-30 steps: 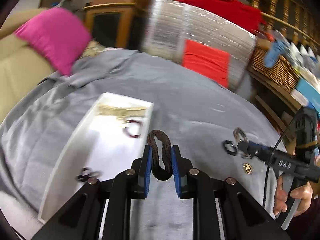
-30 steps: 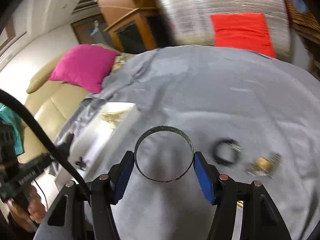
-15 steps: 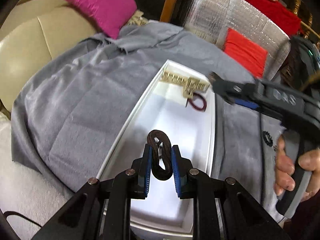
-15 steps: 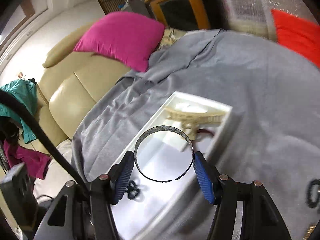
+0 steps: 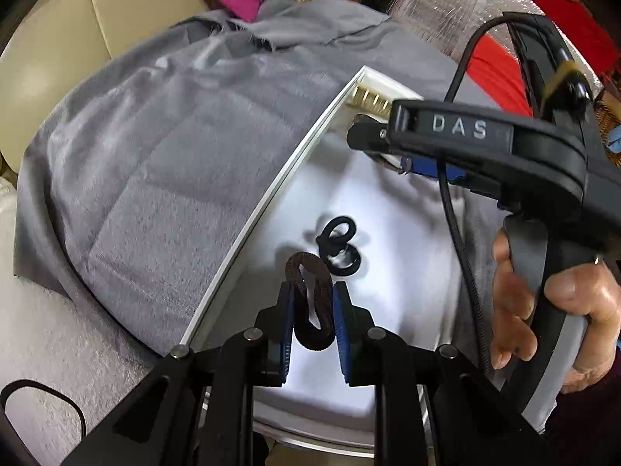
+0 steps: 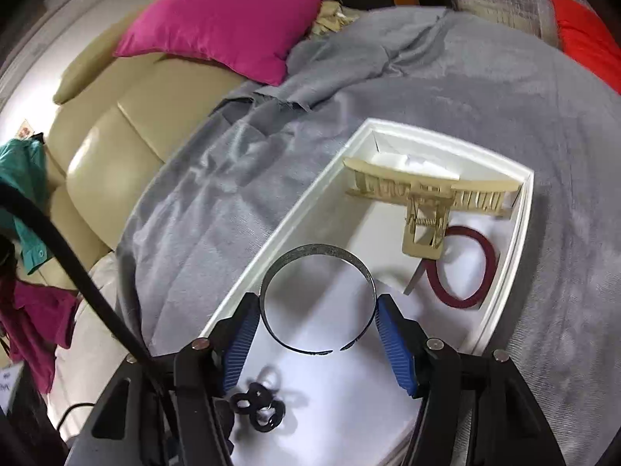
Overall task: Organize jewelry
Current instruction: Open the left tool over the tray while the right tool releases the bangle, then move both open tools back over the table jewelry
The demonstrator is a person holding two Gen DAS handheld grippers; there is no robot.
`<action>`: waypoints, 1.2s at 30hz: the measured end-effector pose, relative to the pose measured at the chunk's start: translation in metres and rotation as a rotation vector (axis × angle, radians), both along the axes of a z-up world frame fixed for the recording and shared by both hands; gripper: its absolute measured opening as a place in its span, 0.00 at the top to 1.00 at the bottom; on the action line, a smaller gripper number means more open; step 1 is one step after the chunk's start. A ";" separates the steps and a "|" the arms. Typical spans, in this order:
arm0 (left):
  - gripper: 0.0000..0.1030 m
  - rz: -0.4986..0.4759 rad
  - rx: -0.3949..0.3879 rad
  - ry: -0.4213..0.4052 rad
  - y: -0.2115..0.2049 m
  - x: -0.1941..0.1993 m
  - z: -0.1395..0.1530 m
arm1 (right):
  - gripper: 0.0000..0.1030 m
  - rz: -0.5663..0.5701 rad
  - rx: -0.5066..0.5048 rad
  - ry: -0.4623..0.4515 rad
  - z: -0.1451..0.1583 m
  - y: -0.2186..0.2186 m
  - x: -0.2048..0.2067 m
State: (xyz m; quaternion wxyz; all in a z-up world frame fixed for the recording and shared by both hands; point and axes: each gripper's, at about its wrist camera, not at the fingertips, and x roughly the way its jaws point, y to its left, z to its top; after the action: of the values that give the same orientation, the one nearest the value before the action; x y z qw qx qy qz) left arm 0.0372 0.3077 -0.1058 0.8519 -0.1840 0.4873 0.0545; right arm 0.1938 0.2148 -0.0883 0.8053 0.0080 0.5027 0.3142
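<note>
My left gripper [image 5: 312, 291] is shut on a brown braided hair tie [image 5: 306, 268] and hangs low over the near part of the white tray [image 5: 271, 190]. Just past the tie, a cluster of black rings [image 5: 339, 244] lies on the tray floor. My right gripper [image 6: 317, 306] is shut on a dark metal cuff bangle [image 6: 318, 249] above the tray's [image 6: 516, 240] middle. Beyond the bangle, at the far end, lie a cream hair claw [image 6: 427, 194] and a dark red band [image 6: 485, 268]. The black rings [image 6: 258, 407] show below the left finger.
The tray rests on a grey cloth [image 6: 427, 77] spread over a beige sofa [image 6: 128, 124] with a pink cushion [image 6: 225, 15]. In the left wrist view a person's hand [image 5: 543, 310] holds the right gripper [image 5: 372, 136] across the tray's far right. A black cable [image 6: 77, 272] hangs at left.
Both grippers have swung from the open cloth to above the tray and come down closer to it. Each still holds its piece. The right gripper now crosses the left wrist view.
</note>
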 end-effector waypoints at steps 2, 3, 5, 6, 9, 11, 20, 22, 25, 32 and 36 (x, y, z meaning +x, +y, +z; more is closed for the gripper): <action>0.80 0.005 0.005 0.025 -0.001 0.002 -0.005 | 0.36 -0.022 -0.022 0.005 -0.004 0.001 0.003; 0.79 0.007 0.007 0.033 -0.001 0.002 -0.007 | 0.36 -0.028 -0.027 0.002 -0.005 0.001 0.004; 0.73 0.011 0.013 0.043 0.000 0.003 -0.009 | 0.36 -0.029 -0.017 0.009 -0.005 0.001 0.004; 0.68 0.017 0.015 0.046 0.001 0.003 -0.009 | 0.36 -0.032 -0.007 0.013 -0.004 -0.001 0.004; 0.62 0.034 0.023 0.043 0.001 0.003 -0.009 | 0.36 -0.031 0.037 -0.010 0.009 -0.010 -0.002; 0.61 0.036 0.034 0.039 0.001 0.004 -0.007 | 0.35 -0.039 0.064 -0.021 0.017 -0.017 -0.004; 0.54 0.017 0.164 -0.097 -0.033 0.006 0.026 | 0.36 -0.131 0.139 -0.108 0.062 -0.094 -0.024; 0.52 -0.005 0.200 -0.135 -0.048 0.007 0.035 | 0.36 -0.167 0.139 -0.126 0.070 -0.126 -0.032; 0.52 -0.049 0.228 -0.176 -0.073 0.009 0.043 | 0.36 -0.225 0.136 -0.142 0.077 -0.174 -0.042; 0.52 -0.194 0.252 -0.236 -0.136 0.017 0.052 | 0.39 -0.415 0.162 -0.142 0.080 -0.303 -0.067; 0.52 -0.283 0.277 -0.261 -0.173 0.020 0.051 | 0.39 -0.531 0.228 -0.129 0.073 -0.379 -0.088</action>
State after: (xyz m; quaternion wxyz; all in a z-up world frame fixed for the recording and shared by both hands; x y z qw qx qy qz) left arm 0.0572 0.1348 -0.0550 0.9239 -0.0008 0.3820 -0.0234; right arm 0.1059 -0.1638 -0.0149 0.8834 0.2099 0.3923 0.1470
